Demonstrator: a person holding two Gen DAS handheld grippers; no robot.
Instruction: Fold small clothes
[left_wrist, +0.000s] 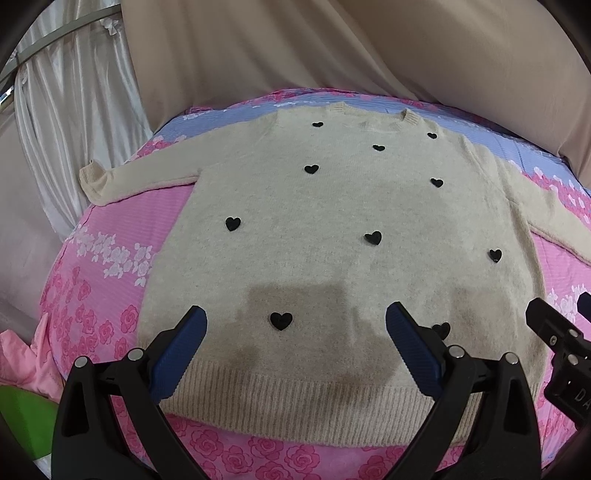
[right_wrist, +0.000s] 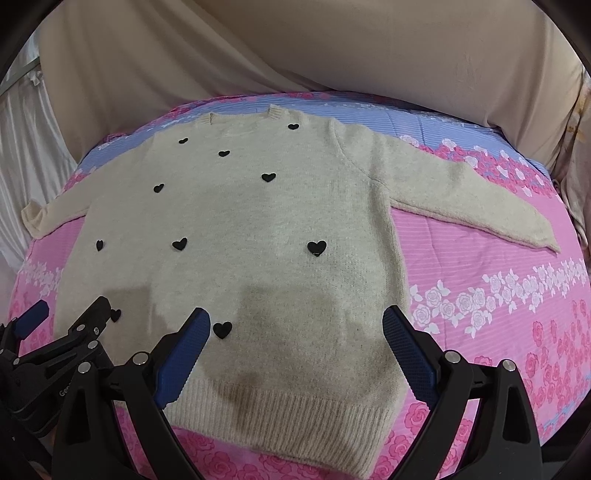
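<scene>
A cream knit sweater (left_wrist: 332, 206) with black heart patches lies flat and face up on the bed, sleeves spread to both sides, ribbed hem nearest me. It fills the right wrist view (right_wrist: 258, 221) too. My left gripper (left_wrist: 295, 328) is open and empty, hovering over the hem's left half. My right gripper (right_wrist: 295, 328) is open and empty over the hem's right half. The right gripper shows at the right edge of the left wrist view (left_wrist: 561, 332); the left gripper shows at the left edge of the right wrist view (right_wrist: 66, 325).
The bed has a pink and blue rose-print cover (left_wrist: 110, 240) (right_wrist: 480, 266). Beige draped cloth (left_wrist: 369, 44) hangs behind the bed, white curtain (left_wrist: 66, 110) at the left. Pink cloth (left_wrist: 22, 354) and a green object (left_wrist: 22, 417) lie at the lower left.
</scene>
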